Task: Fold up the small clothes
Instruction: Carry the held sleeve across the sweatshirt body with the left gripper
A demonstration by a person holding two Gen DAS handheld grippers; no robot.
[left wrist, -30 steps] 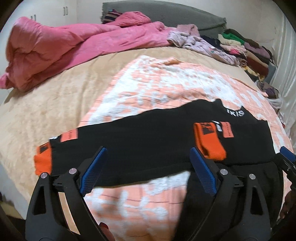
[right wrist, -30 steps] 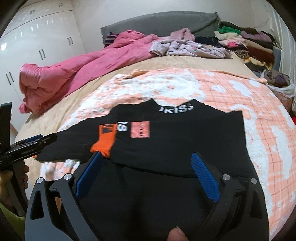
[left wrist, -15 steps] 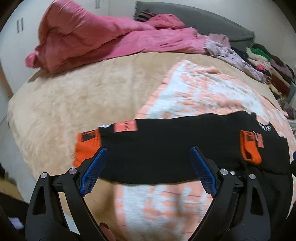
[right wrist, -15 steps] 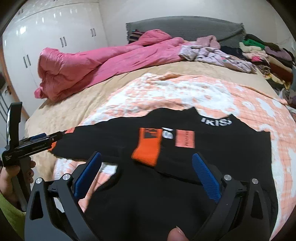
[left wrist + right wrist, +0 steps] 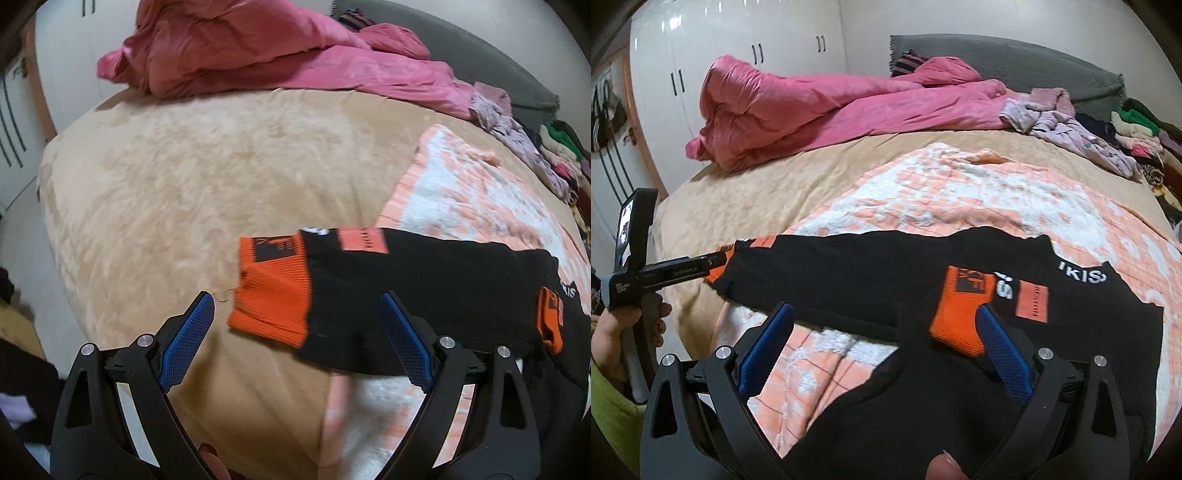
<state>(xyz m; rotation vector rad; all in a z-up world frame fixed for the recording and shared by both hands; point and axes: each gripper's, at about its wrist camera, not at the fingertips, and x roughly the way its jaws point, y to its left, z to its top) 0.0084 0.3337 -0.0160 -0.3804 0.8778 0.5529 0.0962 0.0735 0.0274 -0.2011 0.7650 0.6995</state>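
Swung left since the earlier frame, my left gripper (image 5: pixel 297 345) gapes empty, orange cuff (image 5: pixel 271 291) between its fingers, sleeve (image 5: pixel 424 291) running rightward; right gripper (image 5: pixel 886 349) likewise wide, idle.

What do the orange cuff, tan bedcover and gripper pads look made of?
Orange cuff: ribbed knit, matte; vertical ribs show.
Tan bedcover: plush fleece, likely; soft mottled nap.
Left gripper pads: blue, cross-hatched texture, probably rubber or plastic; cannot say which.
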